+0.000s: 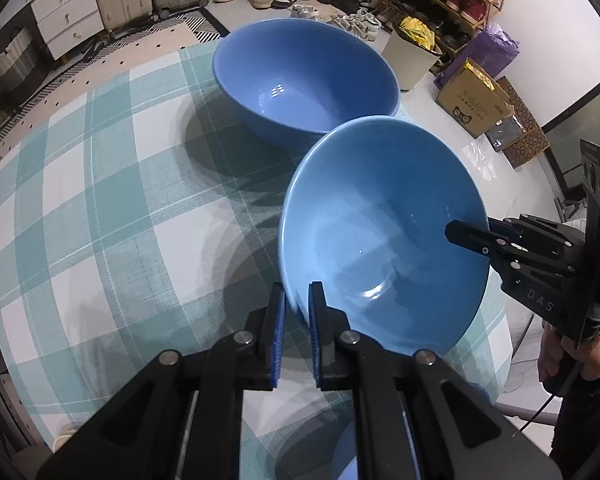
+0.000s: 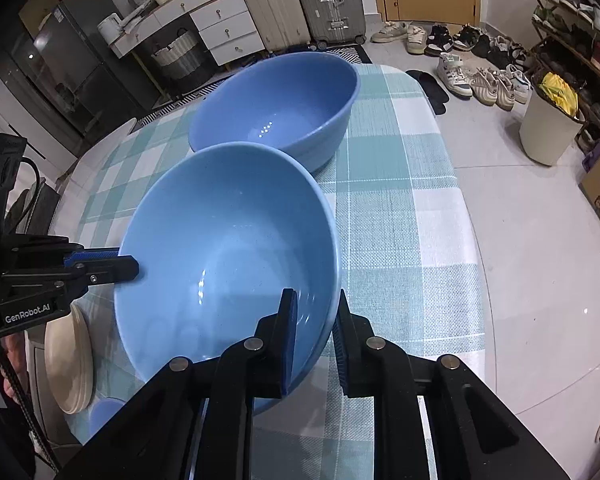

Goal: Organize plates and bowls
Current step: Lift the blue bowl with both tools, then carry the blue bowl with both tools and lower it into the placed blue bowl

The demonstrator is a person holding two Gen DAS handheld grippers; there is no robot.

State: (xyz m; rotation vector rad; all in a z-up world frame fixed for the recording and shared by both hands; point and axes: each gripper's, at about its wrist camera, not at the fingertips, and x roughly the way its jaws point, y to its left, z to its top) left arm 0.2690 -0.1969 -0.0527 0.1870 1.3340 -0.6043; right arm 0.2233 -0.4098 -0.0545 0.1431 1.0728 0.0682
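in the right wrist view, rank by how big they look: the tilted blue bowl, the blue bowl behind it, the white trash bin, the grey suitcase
1. Tilted light blue ceramic bowl, though it is nearest the camera
2. Darker blue ceramic bowl behind it
3. Grey ribbed suitcase and white trash bin look alike, unsure

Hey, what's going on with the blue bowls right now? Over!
Left gripper and right gripper both shut on near bowl rim, bowl tilted. Far bowl on table. Nothing in the way.

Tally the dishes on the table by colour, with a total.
Blue ceramic bowls: 2, a larger one standing on the checked cloth, a nearer one tilted and clamped at opposite rims by the left gripper and the right gripper.
Cream round plates: 1 stack at the table edge, number unclear.
Total: 3 items; a partly hidden blue piece is left out.
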